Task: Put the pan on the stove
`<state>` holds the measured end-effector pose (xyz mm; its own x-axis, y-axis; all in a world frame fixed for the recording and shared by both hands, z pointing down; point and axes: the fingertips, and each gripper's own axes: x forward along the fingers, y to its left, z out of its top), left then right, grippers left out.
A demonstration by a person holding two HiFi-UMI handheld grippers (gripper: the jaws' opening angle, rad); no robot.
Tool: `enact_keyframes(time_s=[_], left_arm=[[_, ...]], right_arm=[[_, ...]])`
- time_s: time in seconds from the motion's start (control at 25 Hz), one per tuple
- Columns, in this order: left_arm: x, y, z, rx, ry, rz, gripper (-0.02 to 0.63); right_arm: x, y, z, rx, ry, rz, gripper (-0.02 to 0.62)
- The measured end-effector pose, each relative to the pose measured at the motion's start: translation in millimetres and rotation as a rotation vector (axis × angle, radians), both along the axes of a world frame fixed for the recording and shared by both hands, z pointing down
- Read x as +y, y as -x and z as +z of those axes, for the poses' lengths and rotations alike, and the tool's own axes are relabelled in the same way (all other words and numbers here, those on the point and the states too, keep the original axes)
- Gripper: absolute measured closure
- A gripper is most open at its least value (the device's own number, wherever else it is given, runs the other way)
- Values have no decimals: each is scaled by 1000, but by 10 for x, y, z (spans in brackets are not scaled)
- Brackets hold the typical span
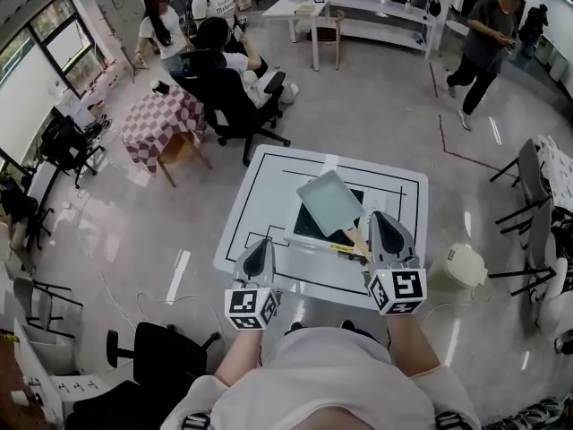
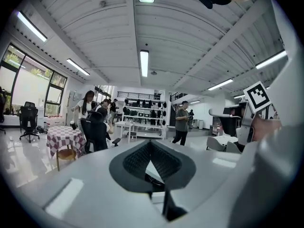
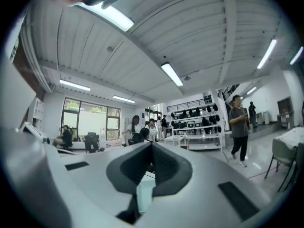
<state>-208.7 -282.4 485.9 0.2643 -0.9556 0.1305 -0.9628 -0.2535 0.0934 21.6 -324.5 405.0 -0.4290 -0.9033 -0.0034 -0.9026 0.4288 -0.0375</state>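
Note:
A pale green square pan (image 1: 331,202) lies tilted over the black stove (image 1: 307,228) on the white table (image 1: 269,177). Its wooden handle (image 1: 355,238) points toward the table's near right. My right gripper (image 1: 383,218) hovers just right of that handle, jaws shut tip to tip; I see nothing clamped between them. In the right gripper view its jaws (image 3: 152,145) meet, and a strip of the pan (image 3: 145,194) shows through the gap beneath. My left gripper (image 1: 260,245) is at the table's near edge, left of the stove, and in its own view it (image 2: 151,144) is shut and empty.
Black lines are marked on the table top. A white bin (image 1: 464,265) stands on the floor at the right. A black office chair (image 1: 157,356) is at near left, a checkered table (image 1: 161,119) and seated people (image 1: 224,52) beyond. A person (image 1: 483,43) walks at far right.

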Motion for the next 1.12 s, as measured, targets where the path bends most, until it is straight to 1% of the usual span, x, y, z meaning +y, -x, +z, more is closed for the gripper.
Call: enact_keyframes(time_s=[0.08, 0.24, 0.4, 0.64, 0.84, 1.12], left_arm=[[33, -37, -35, -2, -4, -2, 595], [86, -111, -134, -9, -32, -7, 595], [151, -170, -188, 0, -48, -20, 595], [243, -200, -217, 8, -53, -26, 595], [224, -243, -239, 22, -57, -32, 594], [218, -282, -242, 20, -60, -20, 595]], right_arm=[[64, -13, -3, -47, 16, -6, 588], [120, 5, 95, -34, 50, -18, 588], [151, -6, 185, -38, 84, -33, 588], [219, 14, 188, -29, 91, -43, 588], [224, -7, 203, -22, 90, -42, 588], [249, -12, 237, -26, 97, -44, 588]])
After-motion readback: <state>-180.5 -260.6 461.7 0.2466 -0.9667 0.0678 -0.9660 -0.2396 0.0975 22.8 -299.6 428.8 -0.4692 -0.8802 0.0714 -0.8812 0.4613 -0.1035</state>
